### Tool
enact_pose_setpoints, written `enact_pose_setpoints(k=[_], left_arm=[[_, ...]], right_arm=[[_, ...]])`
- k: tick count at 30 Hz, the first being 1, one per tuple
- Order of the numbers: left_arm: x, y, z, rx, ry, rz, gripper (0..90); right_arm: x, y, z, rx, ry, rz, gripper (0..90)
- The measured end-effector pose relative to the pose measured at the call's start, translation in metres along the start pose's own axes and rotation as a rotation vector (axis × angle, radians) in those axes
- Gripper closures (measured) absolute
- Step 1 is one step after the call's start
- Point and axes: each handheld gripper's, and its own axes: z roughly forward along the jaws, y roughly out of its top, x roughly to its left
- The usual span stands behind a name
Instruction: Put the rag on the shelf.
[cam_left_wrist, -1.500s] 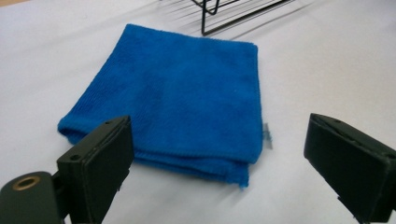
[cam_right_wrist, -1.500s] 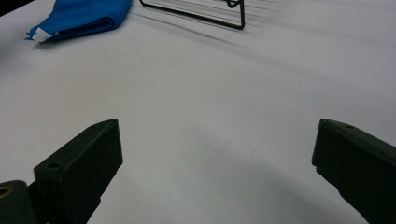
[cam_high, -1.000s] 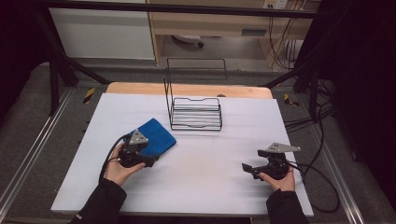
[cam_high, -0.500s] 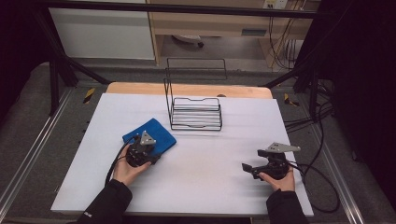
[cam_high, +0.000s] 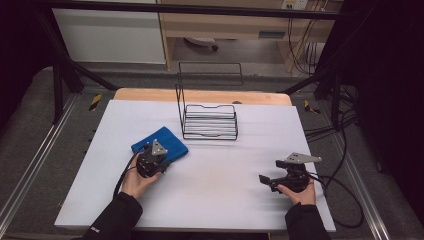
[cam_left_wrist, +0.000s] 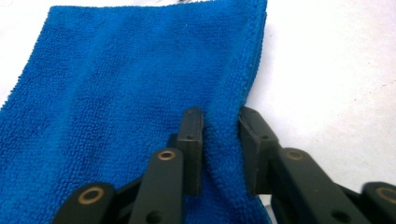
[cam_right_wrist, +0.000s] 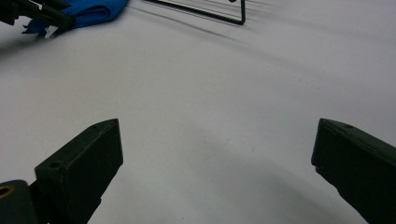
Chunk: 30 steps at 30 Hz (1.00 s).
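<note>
The folded blue microfibre cloth (cam_high: 161, 144) lies flat on the white table (cam_high: 215, 180), toward its left half and closer to the far edge than the near one, just left of a black wire rack (cam_high: 209, 120) that stands near the middle of the far edge.

We see the left gripper (cam_left_wrist: 219, 140) set down on the cloth's near right edge. In the left gripper view its two black jaws stand close together with a raised ridge of the blue pile pinched between them, so we judge them clamped on that fold. From the high view the person's left hand (cam_high: 135, 181) holds this gripper low over the cloth's near corner.

The right gripper (cam_right_wrist: 217, 154) rests well apart from the cloth, near the table's right edge, in the person's right hand (cam_high: 299, 192). Its jaws stand wide apart with bare white table between them.

We judge the step in hand to be taking hold of the cloth by its edge. The next move likely calls for lifting that pinched edge cleanly off the table without the soft fabric slipping free, while the open right gripper comes across to catch another edge or corner.
</note>
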Motion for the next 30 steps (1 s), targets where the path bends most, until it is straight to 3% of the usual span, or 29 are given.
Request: enact_pose_setpoints(k=[12,17,23,30], left_arm=[[0.004,0.001,0.0,-0.003,-0.005,-0.006,83.8],[0.009,0.001,-0.006,-0.031,-0.048,-0.052,84.7],[0.011,0.005,-0.021,-0.074,-0.094,-0.076,84.9],[-0.001,0.007,-0.028,-0.096,-0.179,-0.097,84.8]], right_arm=[[0.0,0.0,0.0,0.0,0.003,0.002,2.7],[-0.001,0.001,0.001,-0.001,0.01,0.004,2.8],[-0.001,0.001,0.0,-0.004,0.015,0.006,3.0],[-0.001,0.001,0.0,-0.002,0.019,0.01,3.2]])
